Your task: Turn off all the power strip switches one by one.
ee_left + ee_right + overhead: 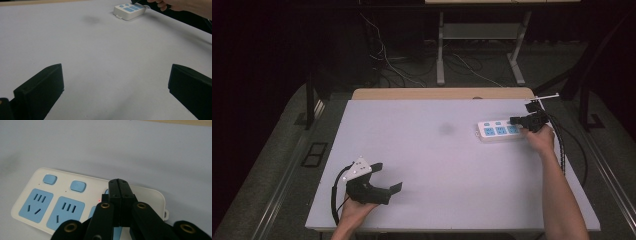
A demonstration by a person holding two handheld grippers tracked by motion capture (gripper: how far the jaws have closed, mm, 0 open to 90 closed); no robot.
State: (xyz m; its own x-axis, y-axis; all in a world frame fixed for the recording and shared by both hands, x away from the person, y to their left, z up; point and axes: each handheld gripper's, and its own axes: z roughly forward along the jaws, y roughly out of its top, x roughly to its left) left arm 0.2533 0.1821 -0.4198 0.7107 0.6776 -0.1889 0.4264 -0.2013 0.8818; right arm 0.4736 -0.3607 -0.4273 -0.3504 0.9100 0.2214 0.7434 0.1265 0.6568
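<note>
Pressed together and empty, the right gripper (119,185) tips sit over the third switch of the white power strip (499,130) at the table's far right; a small red light glows beside them, so that switch seems already pressed, two blue switches (78,186) left. Near left, the left gripper (388,179) rests wide apart, empty. Pale table (427,165); dark floor, cables (387,60) beyond.
</note>
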